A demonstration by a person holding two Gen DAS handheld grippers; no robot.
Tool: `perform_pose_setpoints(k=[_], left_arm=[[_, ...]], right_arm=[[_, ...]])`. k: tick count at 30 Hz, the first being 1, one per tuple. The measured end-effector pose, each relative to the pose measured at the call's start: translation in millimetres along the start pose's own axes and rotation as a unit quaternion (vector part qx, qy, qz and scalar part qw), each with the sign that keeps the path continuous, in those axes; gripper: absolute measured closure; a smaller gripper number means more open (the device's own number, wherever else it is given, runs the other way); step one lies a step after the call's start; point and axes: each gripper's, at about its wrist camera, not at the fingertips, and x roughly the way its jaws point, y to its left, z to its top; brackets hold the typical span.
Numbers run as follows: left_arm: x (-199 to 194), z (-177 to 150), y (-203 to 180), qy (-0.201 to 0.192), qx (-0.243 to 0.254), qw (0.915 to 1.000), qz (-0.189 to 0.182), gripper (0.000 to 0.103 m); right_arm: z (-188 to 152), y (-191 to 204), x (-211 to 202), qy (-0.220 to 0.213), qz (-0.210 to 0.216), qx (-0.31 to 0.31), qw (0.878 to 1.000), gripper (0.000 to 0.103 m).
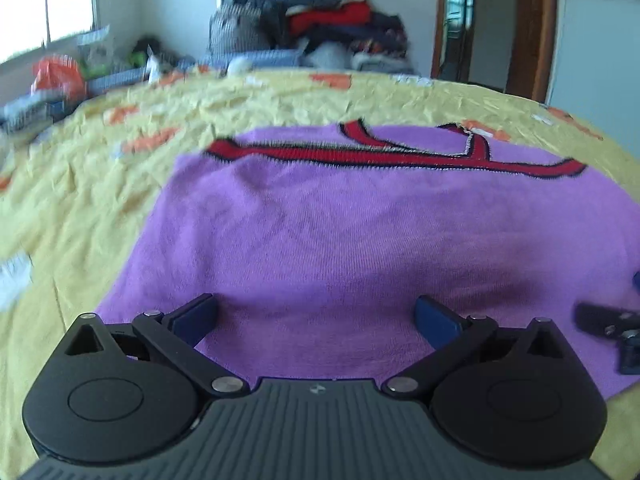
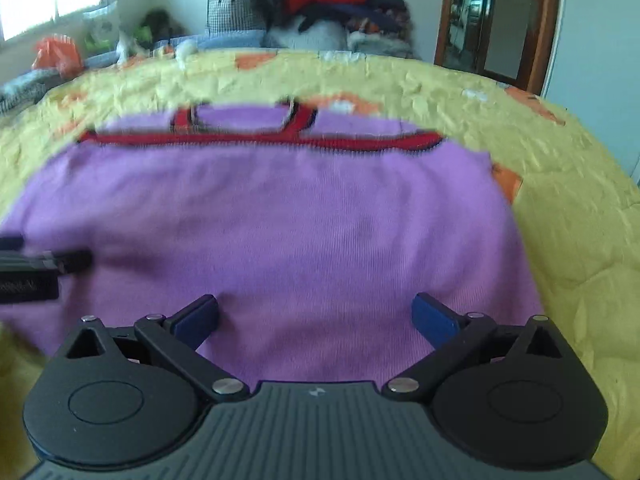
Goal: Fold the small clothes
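Observation:
A small purple knit vest (image 1: 340,232) with red, black-edged trim at the neck and armholes lies flat on a yellow bedspread (image 1: 80,184). It also shows in the right wrist view (image 2: 280,216). My left gripper (image 1: 316,320) is open and empty, over the vest's near hem. My right gripper (image 2: 316,318) is open and empty, over the near hem further right. The right gripper shows at the right edge of the left wrist view (image 1: 612,328). The left gripper shows at the left edge of the right wrist view (image 2: 36,272).
The yellow bedspread (image 2: 560,200) with orange patches surrounds the vest. A tall pile of clothes (image 1: 320,16) stands at the far side. An orange bag (image 1: 56,76) and clutter lie far left. A wooden door frame (image 1: 532,28) is at far right.

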Motion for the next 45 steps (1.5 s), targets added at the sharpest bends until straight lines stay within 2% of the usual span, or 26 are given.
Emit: perform_pose_setpoints(k=[1,3,5,6,8,9,10,11,12,14,15,16,18,21,23,25,28,31,33,40,45], left_arm=[[-4,-1,-9,-0.016,0.035,0.9991,0.02,0.0],[-10,-9,-32,-0.063,0.115,0.9894,0.063,0.0],[-12,-13,-45,-0.076,0.146,0.9822,0.09,0.0],[-12,-12,-46,-0.075,0.145,0.9826,0.088,0.0],[-9,-7,-36,-0.062,0.114,0.9902,0.052,0.0],[-6,-5,-26,-0.049,0.081,0.9949,0.034,0.0],[-2,-1,-14,-0.024,0.024,0.9993,0.016,0.0],[4,0,0,-0.002,-0.039,0.9992,-0.005,0.0],[3,-2,5,-0.014,-0.064,0.9978,-0.008,0.0],[5,-1,2,-0.01,-0.047,0.9988,-0.001,0.0],[4,-1,0,-0.011,-0.045,0.9989,0.001,0.0],[4,-1,0,-0.01,-0.046,0.9989,0.001,0.0],[4,-1,2,-0.009,-0.052,0.9986,-0.005,0.0],[1,-3,-1,-0.011,-0.025,0.9996,-0.01,0.0],[1,-4,3,-0.009,-0.035,0.9992,-0.015,0.0],[2,-5,5,-0.01,-0.04,0.999,-0.018,0.0],[1,-5,6,-0.009,-0.036,0.9992,-0.015,0.0],[0,-5,6,-0.009,-0.036,0.9992,-0.015,0.0],[0,-6,7,-0.009,-0.037,0.9992,-0.015,0.0],[0,-6,7,-0.009,-0.036,0.9992,-0.015,0.0],[0,-5,7,-0.009,-0.036,0.9992,-0.015,0.0]], right_arm=[[-2,-1,-3,0.0,0.003,0.0,1.0,0.0],[0,-2,-8,0.003,0.005,0.007,1.0,0.0],[8,0,-9,-0.003,0.018,0.011,1.0,0.0],[14,3,-8,-0.007,0.018,0.007,1.0,0.0],[28,11,-3,-0.027,0.02,-0.004,0.999,0.0],[36,14,1,-0.04,0.034,-0.006,0.999,0.0],[45,19,9,-0.043,0.046,-0.007,0.998,0.0],[54,24,18,-0.039,0.049,-0.006,0.998,0.0],[60,29,27,-0.038,0.055,-0.004,0.998,0.0],[65,40,46,-0.023,0.067,-0.013,0.997,0.0],[63,47,55,-0.011,0.056,-0.026,0.998,0.0],[58,52,56,-0.022,0.046,-0.044,0.998,0.0],[52,49,49,-0.019,0.044,-0.046,0.998,0.0],[37,28,28,-0.005,0.04,-0.021,0.999,0.0],[24,22,14,0.013,0.03,-0.049,0.998,0.0],[16,14,2,0.001,0.021,-0.05,0.999,0.0],[23,1,-3,-0.019,0.007,-0.023,1.0,0.0],[39,-12,13,-0.029,-0.021,0.0,0.999,0.0],[40,-18,28,-0.018,-0.03,0.003,0.999,0.0],[2,-29,4,-0.013,-0.011,0.002,1.0,0.0],[16,-29,-9,-0.046,-0.018,0.018,0.999,0.0]])
